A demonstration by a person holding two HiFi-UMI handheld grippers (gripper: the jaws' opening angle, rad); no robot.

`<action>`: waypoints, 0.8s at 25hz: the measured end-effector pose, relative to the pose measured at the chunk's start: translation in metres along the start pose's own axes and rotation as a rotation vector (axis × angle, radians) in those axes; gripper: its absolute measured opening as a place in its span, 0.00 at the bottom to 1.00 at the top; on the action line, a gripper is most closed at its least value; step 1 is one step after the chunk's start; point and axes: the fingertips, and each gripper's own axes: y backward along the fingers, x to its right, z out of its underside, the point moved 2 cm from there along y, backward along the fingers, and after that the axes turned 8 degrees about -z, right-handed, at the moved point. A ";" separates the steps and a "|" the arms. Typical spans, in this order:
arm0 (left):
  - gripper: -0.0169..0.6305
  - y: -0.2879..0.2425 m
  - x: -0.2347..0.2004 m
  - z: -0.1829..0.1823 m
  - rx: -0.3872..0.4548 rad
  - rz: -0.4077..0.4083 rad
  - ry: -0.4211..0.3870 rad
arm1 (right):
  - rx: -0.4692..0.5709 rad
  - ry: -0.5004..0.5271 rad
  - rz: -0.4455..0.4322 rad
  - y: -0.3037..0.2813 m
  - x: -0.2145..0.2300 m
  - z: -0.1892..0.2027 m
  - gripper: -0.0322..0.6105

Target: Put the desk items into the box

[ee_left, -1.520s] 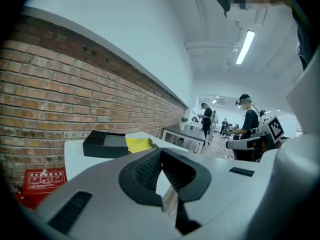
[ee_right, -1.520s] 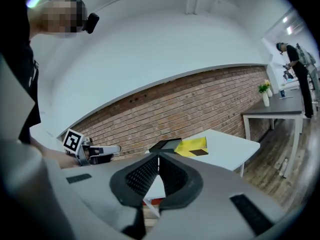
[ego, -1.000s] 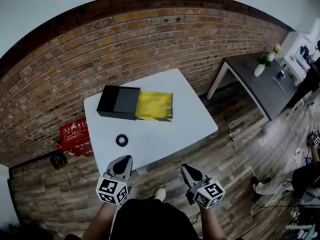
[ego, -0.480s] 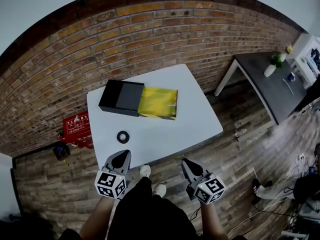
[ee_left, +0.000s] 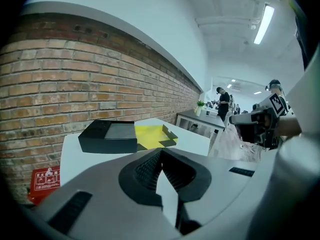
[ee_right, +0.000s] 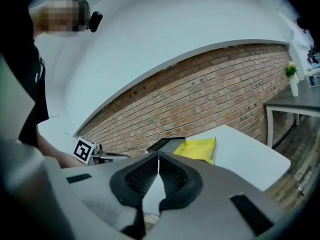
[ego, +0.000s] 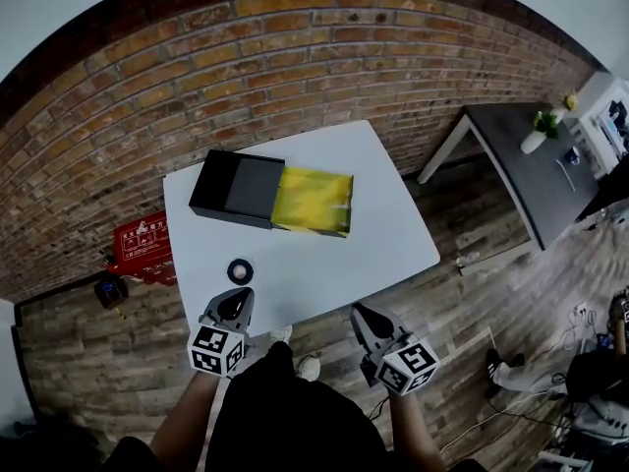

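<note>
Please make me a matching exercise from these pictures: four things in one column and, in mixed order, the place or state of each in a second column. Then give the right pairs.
1. black ring
2. red crate
3. potted plant
4. left gripper

a. on the dark grey table
b. jaws together, nothing between them
c. on the white table
d. on the wooden floor, by the brick wall

Pairs: 1-c, 2-d, 3-a, 4-b

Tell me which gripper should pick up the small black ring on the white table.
Left, probably. The small black ring lies on the white table just ahead of the left gripper; the right gripper sits farther off to the side. Both are shut and empty.
</note>
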 end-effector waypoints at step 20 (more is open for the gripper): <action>0.05 -0.071 -0.054 0.061 -0.247 0.129 -0.290 | -0.156 0.022 -0.001 -0.116 0.014 -0.002 0.08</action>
